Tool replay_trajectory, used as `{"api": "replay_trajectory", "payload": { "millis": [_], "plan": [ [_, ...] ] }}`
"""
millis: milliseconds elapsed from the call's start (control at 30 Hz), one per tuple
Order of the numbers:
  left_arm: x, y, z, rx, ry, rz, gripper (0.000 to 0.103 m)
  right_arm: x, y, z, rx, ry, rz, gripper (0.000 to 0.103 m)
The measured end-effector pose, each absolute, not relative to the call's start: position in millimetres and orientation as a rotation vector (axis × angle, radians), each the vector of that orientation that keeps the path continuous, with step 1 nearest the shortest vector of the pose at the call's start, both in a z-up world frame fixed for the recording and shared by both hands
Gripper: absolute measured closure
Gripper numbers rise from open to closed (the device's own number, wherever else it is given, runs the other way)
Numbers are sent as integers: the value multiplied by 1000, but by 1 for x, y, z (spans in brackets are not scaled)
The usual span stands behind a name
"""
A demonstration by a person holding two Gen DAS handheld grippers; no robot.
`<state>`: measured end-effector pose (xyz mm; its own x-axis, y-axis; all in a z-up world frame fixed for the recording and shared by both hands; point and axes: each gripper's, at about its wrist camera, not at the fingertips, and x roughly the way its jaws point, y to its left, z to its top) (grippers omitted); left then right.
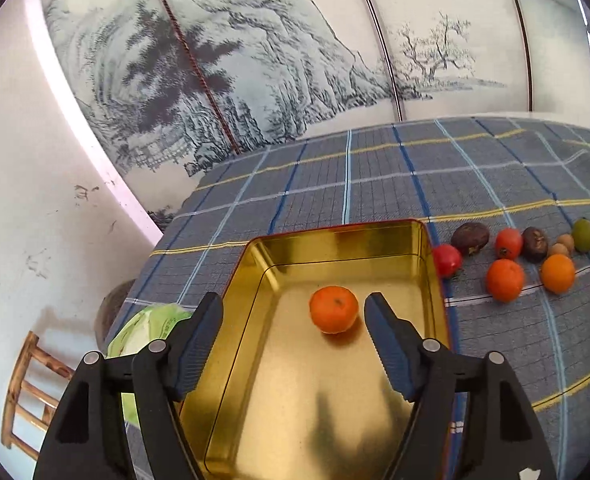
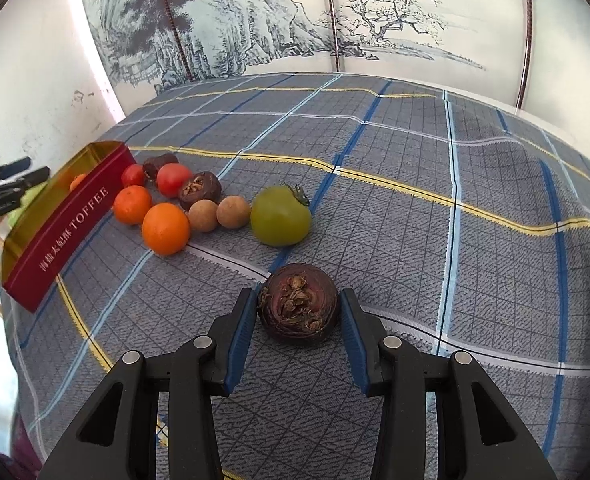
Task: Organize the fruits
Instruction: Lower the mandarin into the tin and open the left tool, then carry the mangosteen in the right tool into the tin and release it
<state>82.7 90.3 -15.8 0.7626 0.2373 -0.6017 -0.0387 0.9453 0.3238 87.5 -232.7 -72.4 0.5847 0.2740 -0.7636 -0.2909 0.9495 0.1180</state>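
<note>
left wrist view, left to right: a stool (image 1: 27, 392) and a green bag (image 1: 147, 328) lie beyond the table edge; the left tongs (image 1: 293, 344) hang over the gold tin (image 1: 335, 240), jaws spread wide and holding nothing. one mandarin (image 1: 333, 309) sits loose on the tin floor, ahead of the gap and nearer the right finger (image 1: 389, 352), touching neither. right of the tin, on the plaid cloth (image 1: 375, 168), the remaining fruit forms a loose cluster (image 1: 507, 276) close to the tin's right wall.

right wrist view, left to right: the tin's red side (image 2: 67, 240) stands at the table's left edge with the left tongs (image 2: 3, 196) beside it; two mandarins (image 2: 165, 228), two red tomatoes (image 2: 173, 179), two longans (image 2: 233, 211) and a green tomato (image 2: 281, 216) lie just right of it. the right tongs (image 2: 298, 320) bracket a dark water chestnut (image 2: 299, 304) – its flat, sprouted face turned up, no marked long axis. the left pad (image 2: 241, 336) touches it; a sliver of cloth seems to show at the right pad, so whether the chestnut is gripped cannot be told.

judgement: the chestnut lies squarely between the right jaws, so the right hand is the nearer one. its path to the tin runs leftward over the cluster – lifting clear of the fruit and the tin's wall matters. open cloth lies to the right and ahead.
</note>
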Motion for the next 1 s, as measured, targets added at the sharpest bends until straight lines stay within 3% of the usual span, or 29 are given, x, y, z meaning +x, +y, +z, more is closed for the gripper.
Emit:
{"api": "replay_trajectory", "payload": {
  "millis": [533,1000],
  "plan": [
    [47,106,-4,177,653,211,17,67,-172,-19,9,865,505,60],
    [17,152,-9,-32,661,249,14,92,-46,18,-89,850,719,60]
  ]
}}
